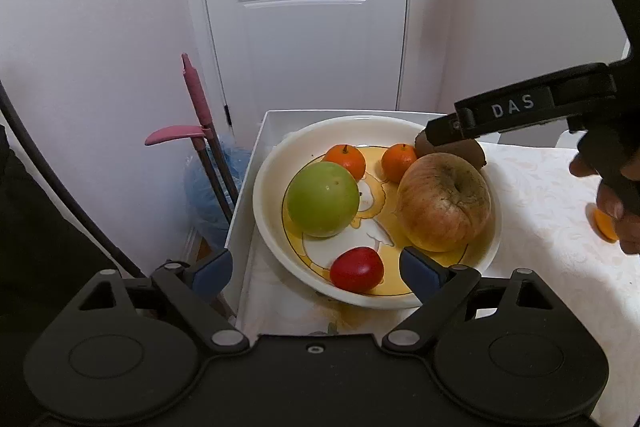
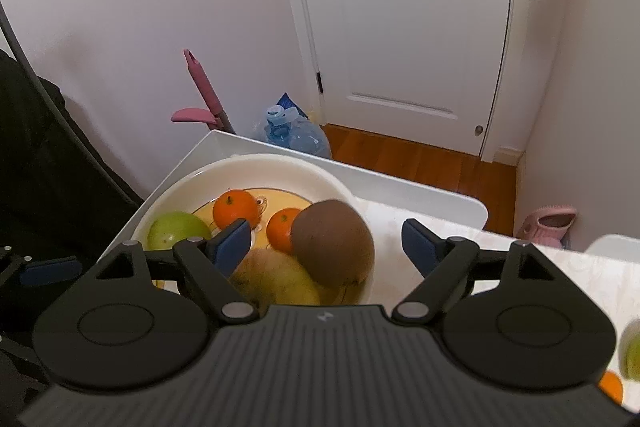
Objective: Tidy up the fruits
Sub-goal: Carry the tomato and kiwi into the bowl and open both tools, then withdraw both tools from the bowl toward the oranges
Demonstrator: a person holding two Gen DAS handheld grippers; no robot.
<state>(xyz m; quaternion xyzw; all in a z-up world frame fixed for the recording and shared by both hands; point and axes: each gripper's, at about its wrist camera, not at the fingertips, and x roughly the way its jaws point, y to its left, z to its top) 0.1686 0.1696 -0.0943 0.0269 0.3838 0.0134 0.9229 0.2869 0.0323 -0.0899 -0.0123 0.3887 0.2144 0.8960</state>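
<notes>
Jaws of the right gripper (image 2: 324, 239) stand wide, the kiwi (image 2: 332, 241) loose between them on the bowl (image 2: 192, 175) rim.

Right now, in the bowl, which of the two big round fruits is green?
The green apple, smooth and on the bowl's left side. The other, a reddish-yellow apple, looks wrinkled and lies right, beside the kiwi.

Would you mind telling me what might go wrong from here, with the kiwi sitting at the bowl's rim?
1. The kiwi sits high on the bowl edge, leaning on the large apple; it may roll out onto the table.
2. The right gripper is open around the kiwi; pulling back carelessly could nudge it.
3. The bowl is getting crowded; an orange remains outside, and adding it might dislodge the fruit inside.
</notes>
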